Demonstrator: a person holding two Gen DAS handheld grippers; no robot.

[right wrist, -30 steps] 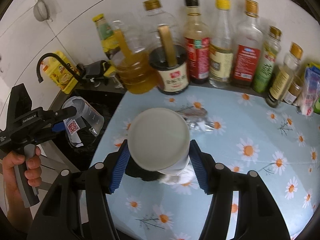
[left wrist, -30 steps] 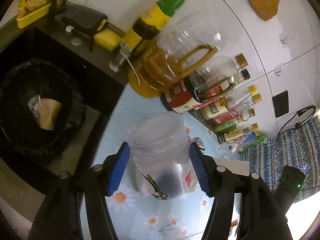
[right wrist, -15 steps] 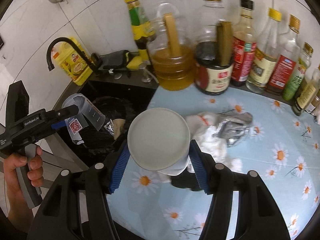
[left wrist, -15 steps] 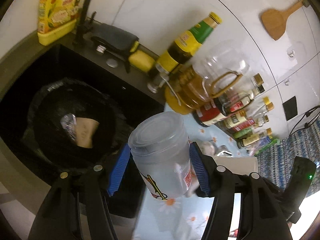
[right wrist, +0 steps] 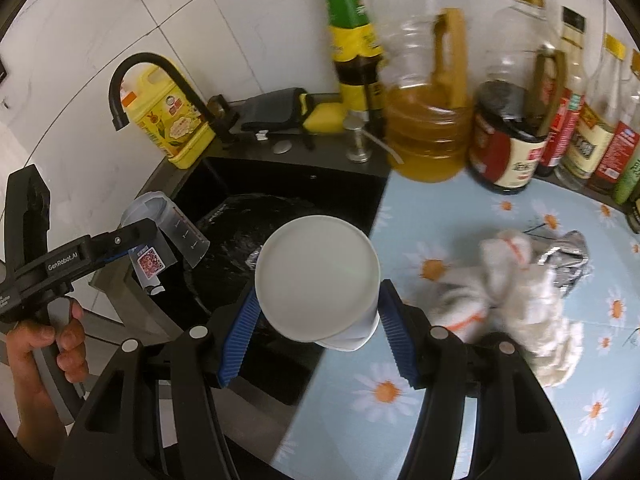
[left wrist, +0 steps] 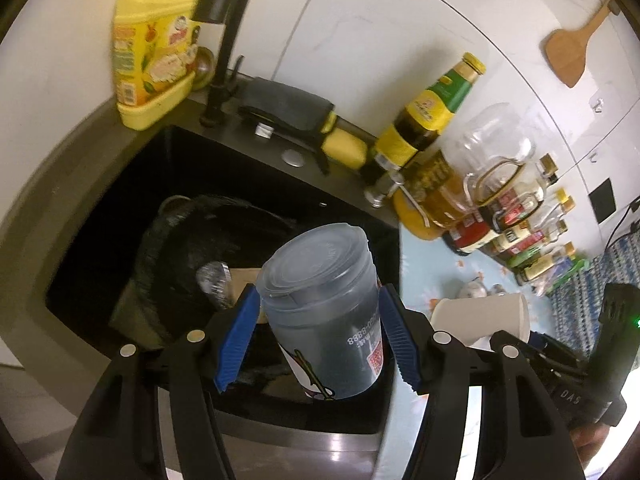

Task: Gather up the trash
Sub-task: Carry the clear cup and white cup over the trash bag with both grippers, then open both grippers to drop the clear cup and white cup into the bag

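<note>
My left gripper (left wrist: 318, 334) is shut on a clear plastic cup (left wrist: 326, 308) with a lid and a printed label, held over the black sink. Below it the black trash bag (left wrist: 188, 248) holds a brown paper piece and some foil. My right gripper (right wrist: 318, 318) is shut on a white paper cup (right wrist: 318, 276), bottom facing the camera, at the sink's right edge above the bag (right wrist: 240, 240). The right wrist view also shows the left gripper (right wrist: 132, 240) with its plastic cup (right wrist: 172, 228) at the left. Crumpled white tissue (right wrist: 516, 292) and foil (right wrist: 568, 256) lie on the daisy-print counter.
A black tap (right wrist: 148, 76), a yellow detergent jug (right wrist: 168, 120), a sponge (right wrist: 324, 114) and a dark cloth line the sink's back rim. Oil and sauce bottles (right wrist: 504, 128) stand along the wall. A wooden spatula (left wrist: 572, 48) hangs on the tiles.
Both grippers have carried their cups leftward from over the daisy counter to over the sink and its trash bag. The tissue and foil stayed on the counter.
</note>
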